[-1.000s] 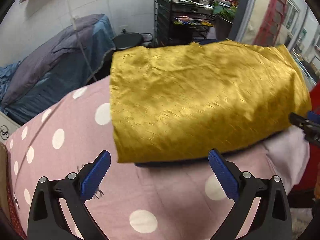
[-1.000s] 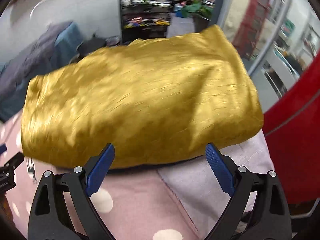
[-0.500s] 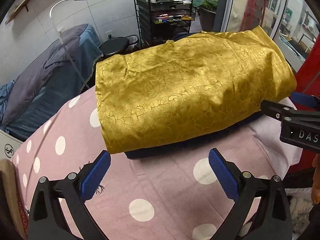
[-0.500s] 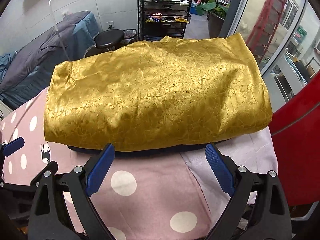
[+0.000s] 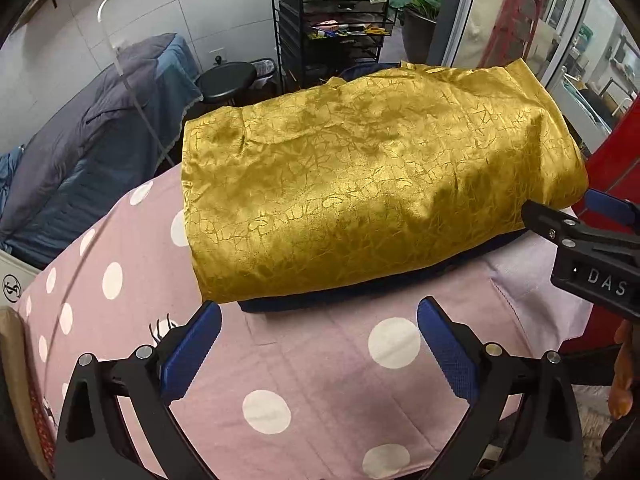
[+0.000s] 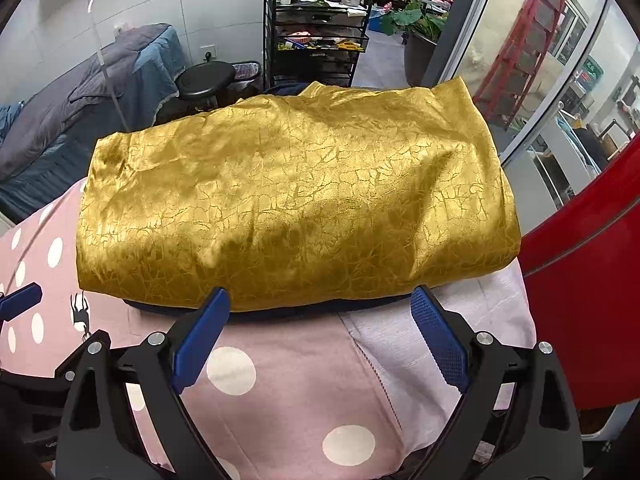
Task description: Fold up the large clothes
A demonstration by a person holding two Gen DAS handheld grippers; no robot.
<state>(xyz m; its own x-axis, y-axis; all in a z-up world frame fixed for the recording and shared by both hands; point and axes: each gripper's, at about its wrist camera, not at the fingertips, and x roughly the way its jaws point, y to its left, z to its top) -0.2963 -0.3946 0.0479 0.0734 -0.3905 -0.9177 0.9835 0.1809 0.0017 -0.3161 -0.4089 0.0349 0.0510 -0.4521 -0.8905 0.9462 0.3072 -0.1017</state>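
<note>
A folded gold patterned garment [image 5: 372, 196] lies on a pink polka-dot cover [image 5: 312, 380], with a dark navy layer [image 5: 360, 300] showing under its near edge. It also shows in the right wrist view [image 6: 296, 204]. My left gripper [image 5: 318, 340] is open and empty, just short of the garment's near left edge. My right gripper [image 6: 320, 328] is open and empty at the near edge, toward the right side. The right gripper's body [image 5: 588, 252] shows at the right of the left wrist view.
A black wire shelf cart [image 6: 316, 40] with bottles, a black stool [image 6: 206, 76], a white lamp [image 5: 128, 0] and a grey-blue covered bed [image 5: 80, 140] stand behind. A red object [image 6: 580, 216] sits at the right. A pale cloth [image 6: 460, 312] lies at the near right.
Both grippers have pulled back from the garment toward me, still open. The garment now lies still and sharp, with more of the pink cover showing in front.
</note>
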